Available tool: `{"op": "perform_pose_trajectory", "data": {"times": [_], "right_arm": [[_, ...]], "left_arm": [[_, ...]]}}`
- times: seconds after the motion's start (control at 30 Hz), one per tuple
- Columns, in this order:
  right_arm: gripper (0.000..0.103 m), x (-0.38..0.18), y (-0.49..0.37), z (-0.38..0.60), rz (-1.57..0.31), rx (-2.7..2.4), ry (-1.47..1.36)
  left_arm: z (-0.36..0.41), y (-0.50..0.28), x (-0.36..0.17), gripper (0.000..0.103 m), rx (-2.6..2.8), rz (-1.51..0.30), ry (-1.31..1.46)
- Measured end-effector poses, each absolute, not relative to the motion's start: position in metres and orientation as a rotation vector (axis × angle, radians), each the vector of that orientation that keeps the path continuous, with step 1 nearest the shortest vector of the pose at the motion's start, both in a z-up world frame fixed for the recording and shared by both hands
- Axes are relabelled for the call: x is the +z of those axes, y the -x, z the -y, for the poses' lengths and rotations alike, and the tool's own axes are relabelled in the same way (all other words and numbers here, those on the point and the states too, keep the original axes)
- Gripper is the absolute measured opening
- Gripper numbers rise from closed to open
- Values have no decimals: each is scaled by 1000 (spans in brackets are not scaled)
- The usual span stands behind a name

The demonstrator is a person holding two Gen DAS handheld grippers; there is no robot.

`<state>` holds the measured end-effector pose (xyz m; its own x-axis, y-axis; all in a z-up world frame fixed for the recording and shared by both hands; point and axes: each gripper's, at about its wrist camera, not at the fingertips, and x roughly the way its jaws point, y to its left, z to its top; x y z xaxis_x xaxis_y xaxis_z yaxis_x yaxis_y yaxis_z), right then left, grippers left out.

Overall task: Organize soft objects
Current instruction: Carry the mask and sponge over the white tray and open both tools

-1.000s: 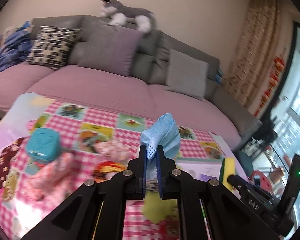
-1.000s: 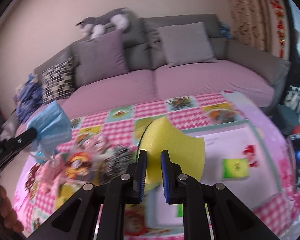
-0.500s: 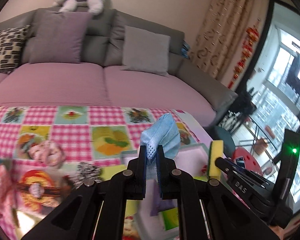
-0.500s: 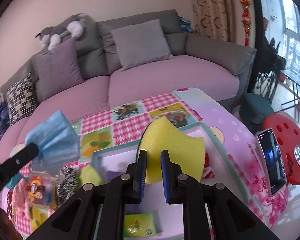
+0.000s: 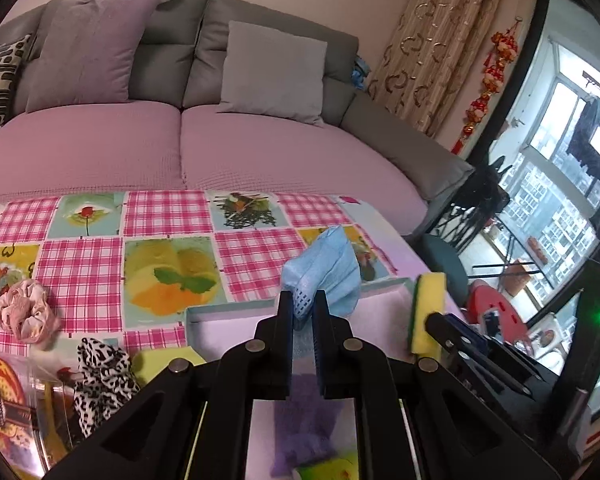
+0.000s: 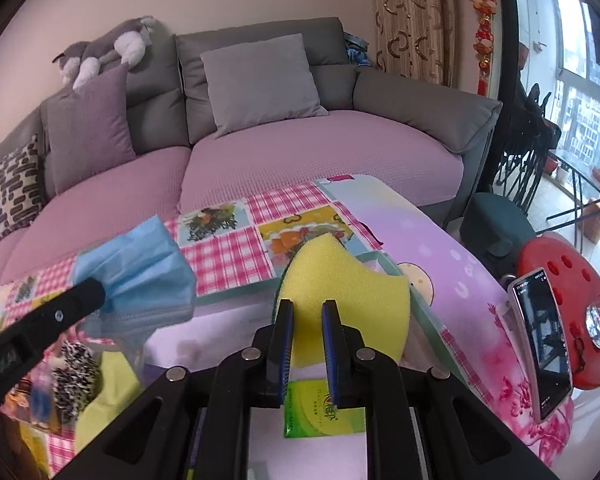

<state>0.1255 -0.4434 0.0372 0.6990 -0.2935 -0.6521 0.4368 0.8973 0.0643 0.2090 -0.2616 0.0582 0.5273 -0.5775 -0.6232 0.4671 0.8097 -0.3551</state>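
My left gripper (image 5: 301,300) is shut on a folded blue face mask (image 5: 328,268), held above a shallow white tray (image 5: 220,312). In the right wrist view the same mask (image 6: 140,272) hangs at the left. My right gripper (image 6: 307,312) is shut on a yellow sponge (image 6: 348,292) with a green backing, above the tray's (image 6: 236,294) far side. That sponge (image 5: 430,304) shows edge-on at the right of the left wrist view. A purple cloth (image 5: 304,416) and a green packet (image 6: 320,412) lie in the tray.
Left of the tray, on the checked tablecloth (image 5: 172,216), lie a pink scrunchie (image 5: 26,312), a leopard-print scrunchie (image 5: 100,380) and a yellow cloth (image 6: 104,392). A sofa (image 5: 100,148) stands behind the table. A phone (image 6: 542,340) leans against a red stool (image 6: 572,280) at the right.
Both grippers moved right and down across the table with the mask and the sponge, from above the cluttered left part to above the tray. Both grips stayed the same.
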Motion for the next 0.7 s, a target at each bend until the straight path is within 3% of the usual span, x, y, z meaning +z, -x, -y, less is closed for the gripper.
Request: {"op": "perform_pose_trajectory", "data": {"times": [0.47, 0.7], "right_arm": [[18, 19, -133, 442, -741, -392, -202], [19, 20, -134, 436, -771, -383, -196]], "left_arm": [[277, -222, 2, 9, -575, -984, 77], [270, -218, 4, 14, -570, -1025, 99]]}}
